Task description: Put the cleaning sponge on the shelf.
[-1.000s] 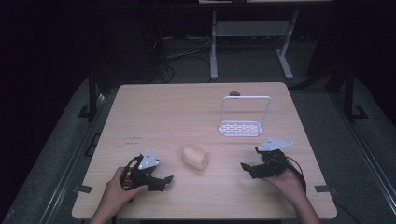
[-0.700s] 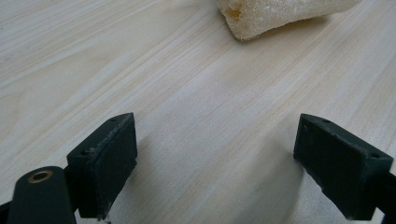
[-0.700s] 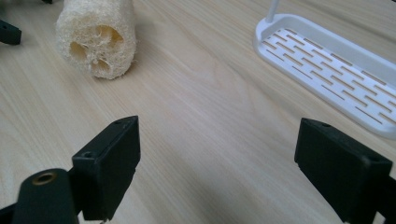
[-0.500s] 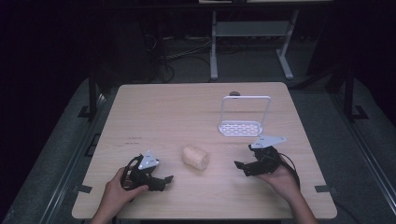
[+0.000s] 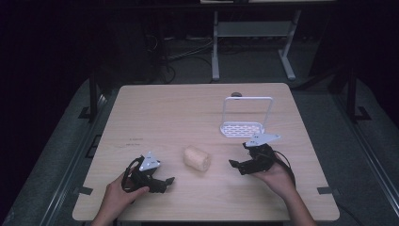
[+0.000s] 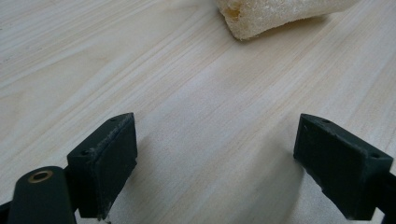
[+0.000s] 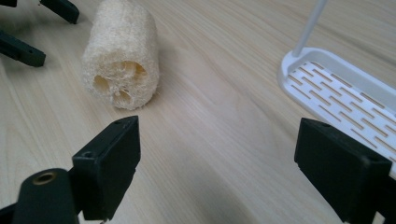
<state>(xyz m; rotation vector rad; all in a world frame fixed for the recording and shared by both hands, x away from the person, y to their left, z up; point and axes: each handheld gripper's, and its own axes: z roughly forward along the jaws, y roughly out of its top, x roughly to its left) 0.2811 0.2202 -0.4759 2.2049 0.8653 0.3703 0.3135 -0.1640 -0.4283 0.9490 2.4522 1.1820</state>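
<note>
With both jaws wide and empty, the right gripper point(image 5: 241, 164) is approaching the loofah point(image 5: 197, 158) lying mid-tabletop point(image 5: 164, 113) between it and the equally open left gripper point(image 5: 163, 181), so next it likely must straddle it.

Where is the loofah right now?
In the high view the loofah lies on the table's near middle, between the left gripper and right gripper, touching neither, with the white rack behind it to the right.
</note>
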